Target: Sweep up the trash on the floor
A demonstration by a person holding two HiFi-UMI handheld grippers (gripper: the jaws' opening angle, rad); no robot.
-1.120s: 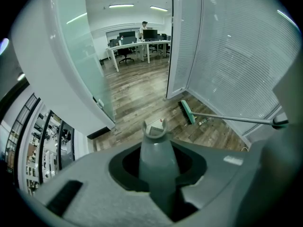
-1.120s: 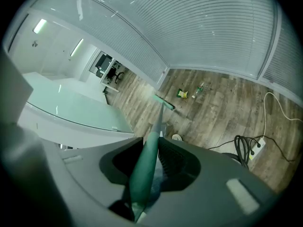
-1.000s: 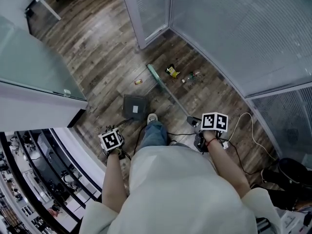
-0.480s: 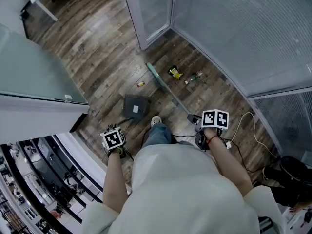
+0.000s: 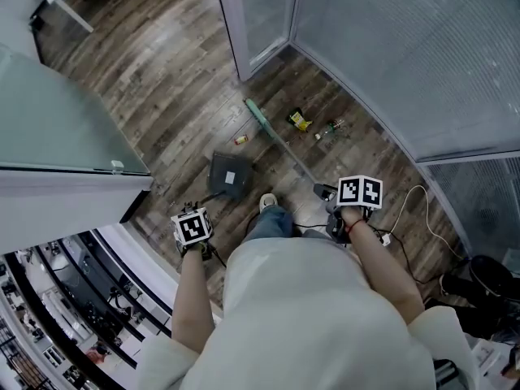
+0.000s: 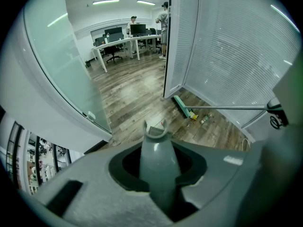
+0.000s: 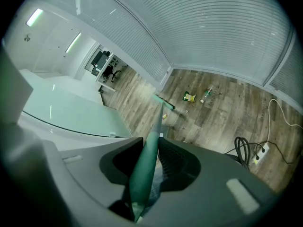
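Observation:
In the head view my right gripper (image 5: 340, 205) is shut on the broom's long handle (image 5: 292, 158). Its green head (image 5: 258, 114) rests on the wood floor, left of a yellow packet (image 5: 299, 120) and a small bottle (image 5: 329, 128). A small red-and-yellow scrap (image 5: 241, 140) lies nearer the grey dustpan (image 5: 230, 174). My left gripper (image 5: 193, 227) is shut on the dustpan's handle. The left gripper view shows that grey handle (image 6: 158, 150) between the jaws, with the broom head (image 6: 181, 106) beyond. The right gripper view shows the green handle (image 7: 147, 167) clamped, and the packet (image 7: 189, 97) and bottle (image 7: 207, 93) ahead.
Glass partitions with blinds (image 5: 406, 55) curve round the right and back, and a glass door frame (image 5: 244, 39) stands ahead. A frosted glass wall (image 5: 57, 112) is at the left. Cables (image 7: 246, 148) and a power strip (image 7: 260, 150) lie on the floor at my right. My shoe (image 5: 266, 203) is behind the dustpan.
The whole view has slid a little right as my head moved. Both grippers keep their hold; the broom head sits slightly further from the yellow packet than before.

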